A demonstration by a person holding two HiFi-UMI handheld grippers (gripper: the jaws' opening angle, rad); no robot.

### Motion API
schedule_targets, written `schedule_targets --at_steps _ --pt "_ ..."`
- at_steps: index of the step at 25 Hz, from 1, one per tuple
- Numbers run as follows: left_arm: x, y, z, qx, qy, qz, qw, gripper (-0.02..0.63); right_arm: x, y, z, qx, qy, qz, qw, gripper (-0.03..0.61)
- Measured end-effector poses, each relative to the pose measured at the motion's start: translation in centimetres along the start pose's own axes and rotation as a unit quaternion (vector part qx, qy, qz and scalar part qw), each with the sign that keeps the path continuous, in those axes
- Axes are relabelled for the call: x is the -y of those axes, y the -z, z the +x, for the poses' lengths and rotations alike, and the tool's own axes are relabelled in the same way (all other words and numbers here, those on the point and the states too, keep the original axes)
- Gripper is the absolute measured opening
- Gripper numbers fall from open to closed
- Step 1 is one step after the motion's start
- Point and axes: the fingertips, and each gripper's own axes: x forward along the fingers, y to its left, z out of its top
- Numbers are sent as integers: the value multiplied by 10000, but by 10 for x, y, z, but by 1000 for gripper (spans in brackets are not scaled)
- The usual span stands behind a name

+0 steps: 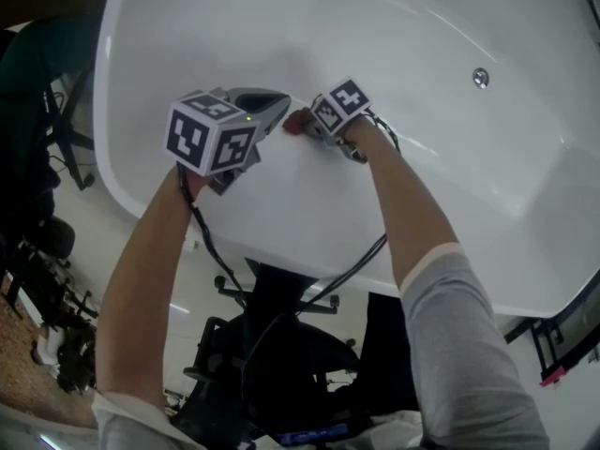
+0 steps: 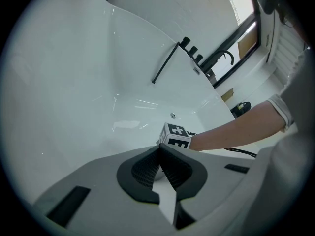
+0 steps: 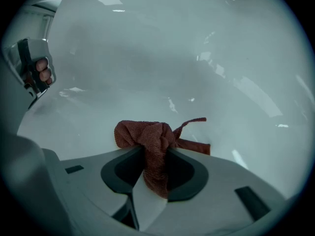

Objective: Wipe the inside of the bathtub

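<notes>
Bathtub (image 1: 422, 26) interior: red cloth (image 3: 147, 134) pinched by right gripper (image 3: 156, 151) (left gripper (image 2: 160, 150) closed, empty).

A bunched reddish-brown cloth (image 3: 152, 141) lies close against the glossy white bathtub (image 1: 422, 111) interior.

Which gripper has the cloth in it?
The right gripper: its jaws pinch the reddish-brown cloth. The left gripper is shut on nothing.

A black office chair (image 1: 281, 345) stands on the pale floor (image 1: 82, 216), with dark clutter (image 1: 42, 270) at the left. Black tap fittings (image 2: 192, 48) and a slim black rod (image 2: 165, 63) sit near a dark window frame (image 2: 239, 39).
</notes>
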Motion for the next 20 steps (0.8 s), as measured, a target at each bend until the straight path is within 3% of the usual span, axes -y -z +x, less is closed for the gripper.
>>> schedule_targets --at_steps 20 --pt "52 -15 -100 732 -278 -99 9969 8 -111 2 -52 -102 -191 -189 9996 124"
